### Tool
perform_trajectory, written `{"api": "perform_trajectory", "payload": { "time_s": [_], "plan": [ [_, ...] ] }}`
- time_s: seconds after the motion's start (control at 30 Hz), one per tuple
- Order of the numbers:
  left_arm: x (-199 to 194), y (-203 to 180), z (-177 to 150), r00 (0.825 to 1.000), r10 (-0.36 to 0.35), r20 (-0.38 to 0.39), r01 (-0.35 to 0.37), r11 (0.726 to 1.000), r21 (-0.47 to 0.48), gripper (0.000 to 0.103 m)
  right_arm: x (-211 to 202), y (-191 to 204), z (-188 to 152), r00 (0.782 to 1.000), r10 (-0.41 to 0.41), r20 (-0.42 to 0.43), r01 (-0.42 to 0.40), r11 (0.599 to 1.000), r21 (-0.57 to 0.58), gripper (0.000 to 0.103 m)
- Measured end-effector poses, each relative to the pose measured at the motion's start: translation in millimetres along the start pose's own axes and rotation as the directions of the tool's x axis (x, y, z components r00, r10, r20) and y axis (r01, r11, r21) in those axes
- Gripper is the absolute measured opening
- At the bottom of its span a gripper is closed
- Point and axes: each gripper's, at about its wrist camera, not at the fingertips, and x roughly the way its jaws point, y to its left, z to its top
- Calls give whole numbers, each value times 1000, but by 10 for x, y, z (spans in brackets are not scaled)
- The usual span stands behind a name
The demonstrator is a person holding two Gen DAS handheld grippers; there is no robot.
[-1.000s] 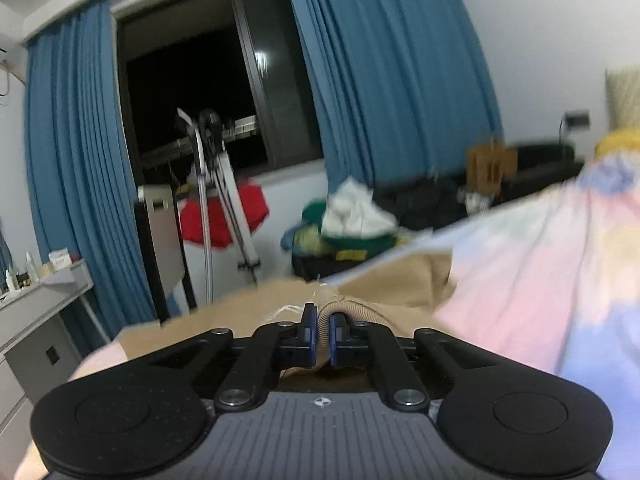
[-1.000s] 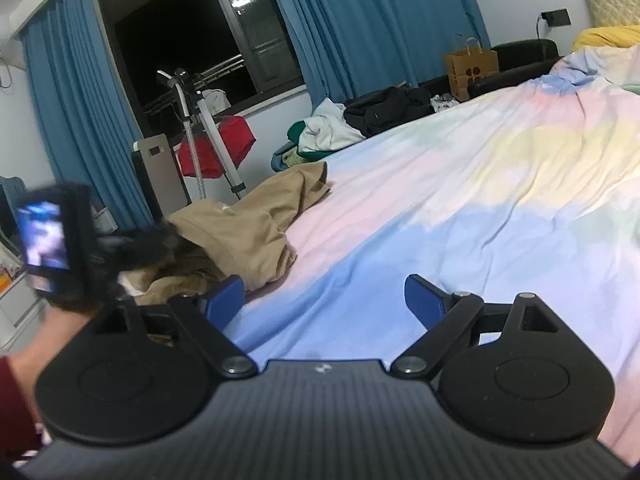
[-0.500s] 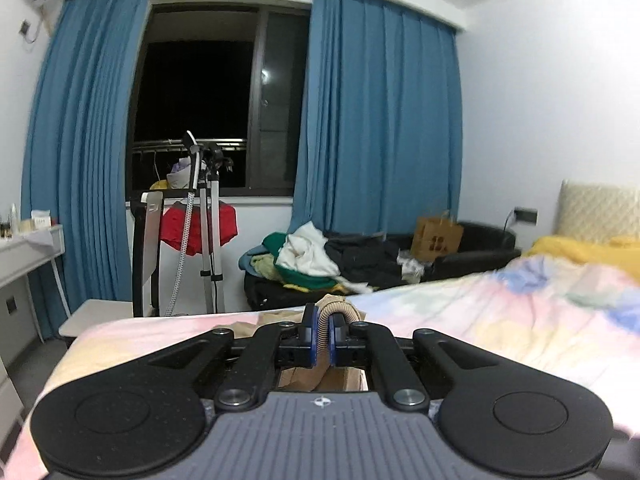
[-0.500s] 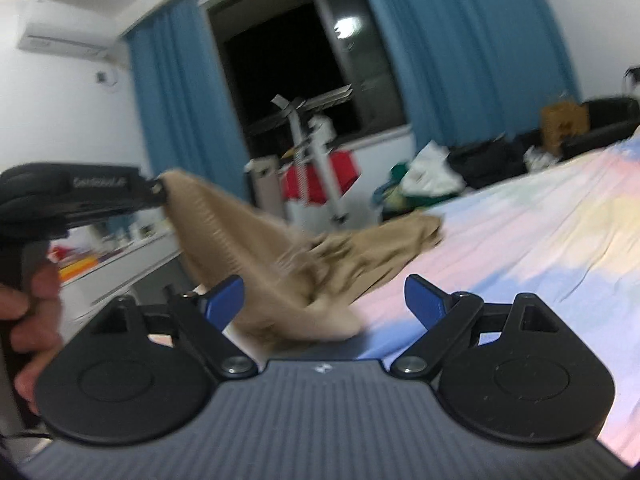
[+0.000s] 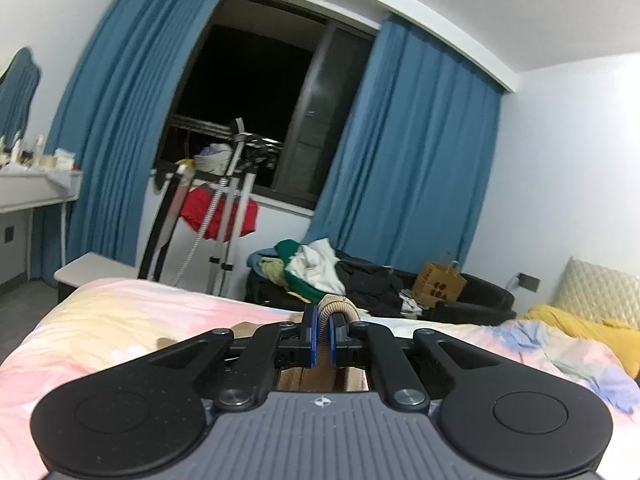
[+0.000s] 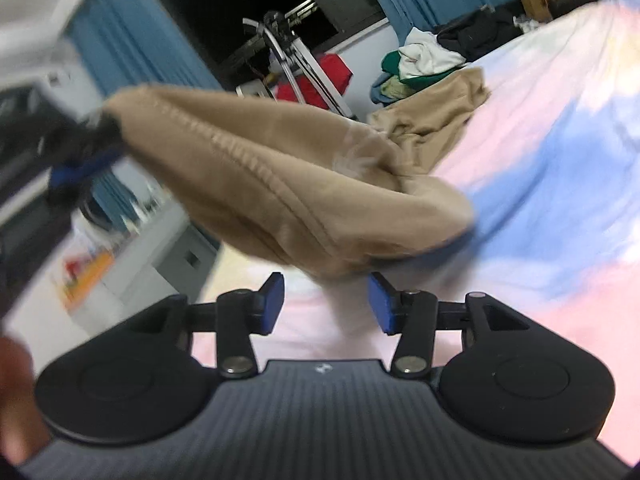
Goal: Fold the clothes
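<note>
Pinching a hem of the tan garment point(image 6: 280, 184) in my left gripper point(image 5: 324, 338), I am lifting it unfolded off the bed point(image 6: 560, 160) while my right gripper point(image 6: 326, 304) is gaping empty beneath it.

One tan cotton garment point(image 6: 304, 184) is showing, one bed with a pastel tie-dye sheet point(image 6: 552, 168), and two black handheld grippers, left point(image 5: 323, 334) and right point(image 6: 326, 304), each carrying two blue-padded fingers point(image 6: 274, 300). Two blue curtains point(image 5: 408, 168) are framing one dark window point(image 5: 248, 108). One brown paper bag point(image 5: 438, 286) is sitting beyond the bed.
</note>
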Motion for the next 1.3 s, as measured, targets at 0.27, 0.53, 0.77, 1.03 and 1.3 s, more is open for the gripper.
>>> {"api": "perform_trajectory", "payload": {
  "time_s": [0.27,0.53,0.77,1.03,1.3],
  "plan": [
    [172,493,-173,992,45,-115,-54,995,-83,6,326,-34,99,994,-77,84,77,997,6,17],
    [516,239,-533,981,85,-174,-84,996,10,7,122,-221,632,985,-135,-103,95,940,-327,15],
    [492,8,-536,983,121,-140,-117,993,35,7,-122,-700,758,993,-67,-99,43,973,-227,3],
    [559,-27,-677,971,110,-211,-112,994,7,7,-193,-855,766,983,130,-133,-146,982,-121,7],
    [507,54,-571,980,39,-196,-59,993,-100,7,-169,-394,383,961,161,-223,-229,917,-327,54]
  ]
}}
